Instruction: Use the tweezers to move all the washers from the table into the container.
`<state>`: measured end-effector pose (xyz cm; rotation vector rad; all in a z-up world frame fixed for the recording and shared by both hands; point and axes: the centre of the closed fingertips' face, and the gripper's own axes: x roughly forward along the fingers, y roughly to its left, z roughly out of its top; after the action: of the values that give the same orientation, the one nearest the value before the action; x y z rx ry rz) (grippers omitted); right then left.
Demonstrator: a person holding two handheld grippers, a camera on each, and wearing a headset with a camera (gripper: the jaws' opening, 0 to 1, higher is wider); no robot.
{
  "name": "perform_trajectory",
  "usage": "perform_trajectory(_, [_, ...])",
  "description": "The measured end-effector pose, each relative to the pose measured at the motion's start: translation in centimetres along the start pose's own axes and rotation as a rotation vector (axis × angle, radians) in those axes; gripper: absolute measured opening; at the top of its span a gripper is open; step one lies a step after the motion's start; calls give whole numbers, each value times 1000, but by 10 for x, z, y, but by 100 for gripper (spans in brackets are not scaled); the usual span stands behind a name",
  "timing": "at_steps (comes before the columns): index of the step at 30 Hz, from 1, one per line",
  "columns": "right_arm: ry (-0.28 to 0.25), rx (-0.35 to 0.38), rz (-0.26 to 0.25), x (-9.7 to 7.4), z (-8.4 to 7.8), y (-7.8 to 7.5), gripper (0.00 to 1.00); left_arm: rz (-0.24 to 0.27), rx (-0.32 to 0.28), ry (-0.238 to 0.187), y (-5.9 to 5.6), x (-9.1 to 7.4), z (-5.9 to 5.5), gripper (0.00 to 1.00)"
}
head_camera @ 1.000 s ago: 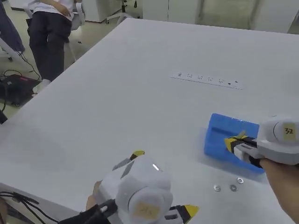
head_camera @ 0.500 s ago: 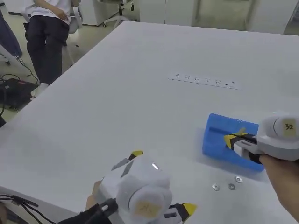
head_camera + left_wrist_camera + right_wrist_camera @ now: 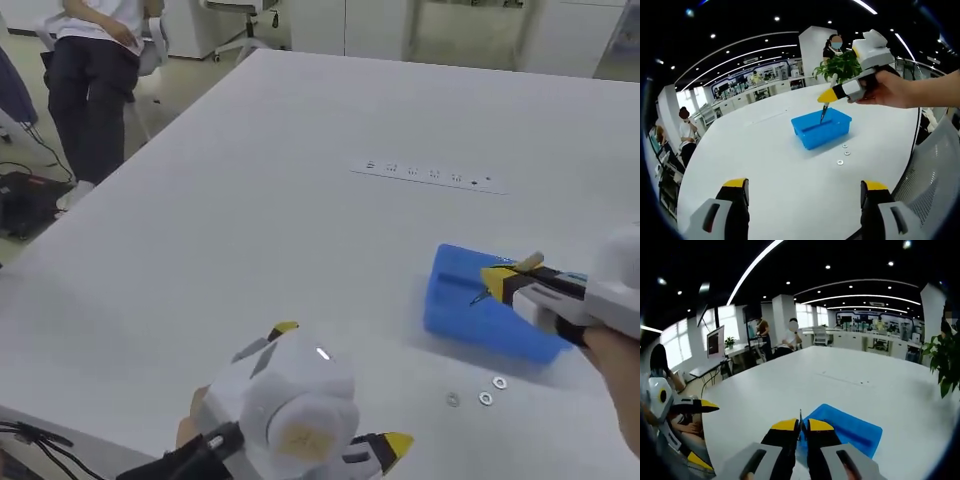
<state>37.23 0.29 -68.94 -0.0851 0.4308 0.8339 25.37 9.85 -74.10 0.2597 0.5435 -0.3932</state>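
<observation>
A blue container (image 3: 470, 318) (image 3: 822, 129) (image 3: 852, 429) sits on the white table at the right. Three small washers (image 3: 485, 398) (image 3: 845, 152) lie on the table just in front of it. My right gripper (image 3: 497, 282) (image 3: 803, 425) is shut on thin tweezers (image 3: 824, 111) (image 3: 800, 418), whose tips point down over the container, a little above it. Low at the table's near edge, my left gripper (image 3: 340, 385) (image 3: 804, 185) stands wide open with nothing between its jaws, well to the left of the washers.
A flush socket strip (image 3: 430, 174) runs across the table beyond the container. A person (image 3: 90, 60) sits past the far left corner of the table. A potted plant (image 3: 842, 65) stands behind the right gripper. Bare tabletop spreads to the left.
The right gripper has risen slightly over the container, so the tweezers now show. The head camera has shifted a little. The left gripper and washers have stayed put.
</observation>
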Motion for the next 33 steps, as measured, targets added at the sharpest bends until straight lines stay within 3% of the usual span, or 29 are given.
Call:
perform_trajectory(11, [93, 16, 46, -3, -51, 29, 3, -3, 4, 3, -1, 1, -1, 95])
perform_trajectory(22, [171, 46, 64, 0, -84, 26, 3, -13, 0, 12, -3, 1, -3, 95])
perform_trajectory(33, [195, 22, 61, 2, -97, 25, 3, -12, 6, 20, -3, 2, -4, 94])
